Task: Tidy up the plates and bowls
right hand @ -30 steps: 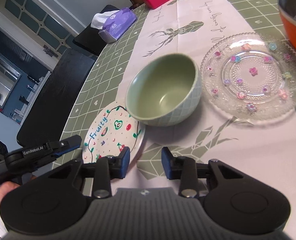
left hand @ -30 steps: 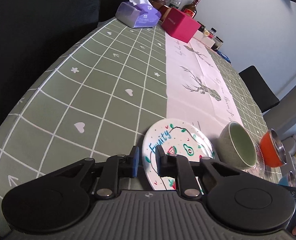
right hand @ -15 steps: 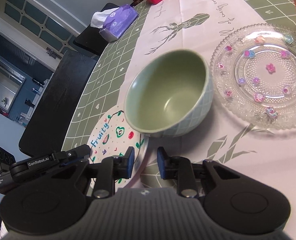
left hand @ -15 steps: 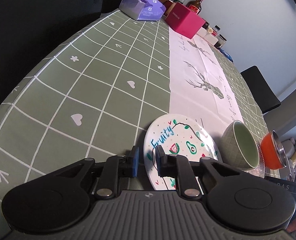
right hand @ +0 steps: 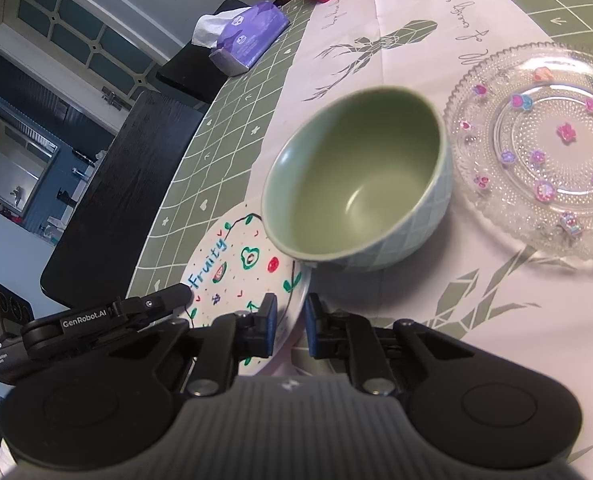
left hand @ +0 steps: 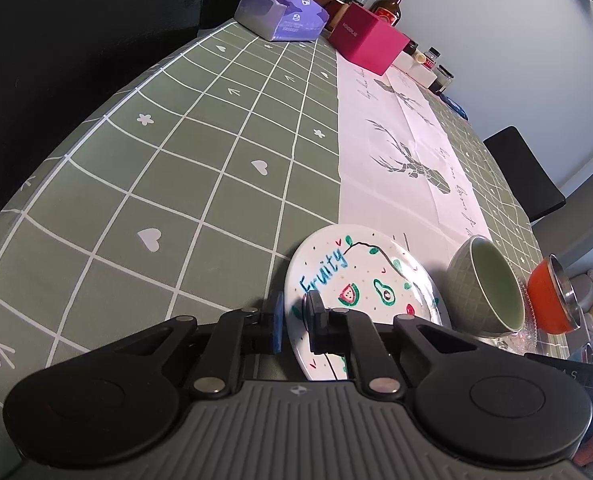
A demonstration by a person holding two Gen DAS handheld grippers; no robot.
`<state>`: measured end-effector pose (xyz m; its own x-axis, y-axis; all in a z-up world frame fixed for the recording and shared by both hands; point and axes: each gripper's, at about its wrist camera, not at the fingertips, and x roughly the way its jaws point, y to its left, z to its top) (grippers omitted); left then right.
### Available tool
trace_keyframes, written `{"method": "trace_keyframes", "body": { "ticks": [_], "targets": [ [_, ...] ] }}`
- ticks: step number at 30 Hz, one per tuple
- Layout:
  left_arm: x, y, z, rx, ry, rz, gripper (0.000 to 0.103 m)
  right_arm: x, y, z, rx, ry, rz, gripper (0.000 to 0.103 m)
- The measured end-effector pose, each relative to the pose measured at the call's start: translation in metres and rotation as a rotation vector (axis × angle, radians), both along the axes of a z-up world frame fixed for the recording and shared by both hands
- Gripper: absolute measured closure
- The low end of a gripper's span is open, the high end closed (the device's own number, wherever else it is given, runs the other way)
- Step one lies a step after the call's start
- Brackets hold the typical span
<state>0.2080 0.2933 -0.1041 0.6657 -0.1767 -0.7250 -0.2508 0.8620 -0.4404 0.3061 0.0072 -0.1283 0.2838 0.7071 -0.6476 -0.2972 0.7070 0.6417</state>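
Counter (left hand: 200, 184): green grid cloth, pale deer-print runner (left hand: 380, 184) down the middle.

Glass plate (right hand: 544, 152), clear with coloured beads: on the runner, at 3 o'clock of the green bowl, just beside it.

Green bowl (right hand: 360, 184): upright, empty, its near edge over the painted plate's rim.

"Fruity" plate (left hand: 348, 280): white, at 7 o'clock of the bowl, near the counter's edge, tilted.

Orange bowl (left hand: 548, 300): beyond the green bowl, tipped on its side.

Left gripper (left hand: 294, 320): jaws closing, pads pinching the Fruity plate's rim.

Right gripper (right hand: 288, 326): jaws closing on the same plate's opposite rim, which lies between the pads.
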Motion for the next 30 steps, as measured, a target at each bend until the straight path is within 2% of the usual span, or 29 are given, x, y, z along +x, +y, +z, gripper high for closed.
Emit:
{"method": "trace_keyframes", "body": {
  "ticks": [6,14,30],
  "targets": [
    [0.000,-0.006,0.003,0.041,0.000,-0.010,0.090,-0.002,0.001,0.001,-0.013,-0.022,0.010,0.095],
    [-0.007,-0.009,0.006,0.051,0.000,-0.008,0.091,-0.001,0.001,0.002,-0.023,-0.023,0.014,0.095],
    [-0.035,-0.012,0.026,0.027,-0.027,0.040,0.091,-0.014,-0.001,0.022,-0.003,-0.055,0.028,0.095]
  ]
}}
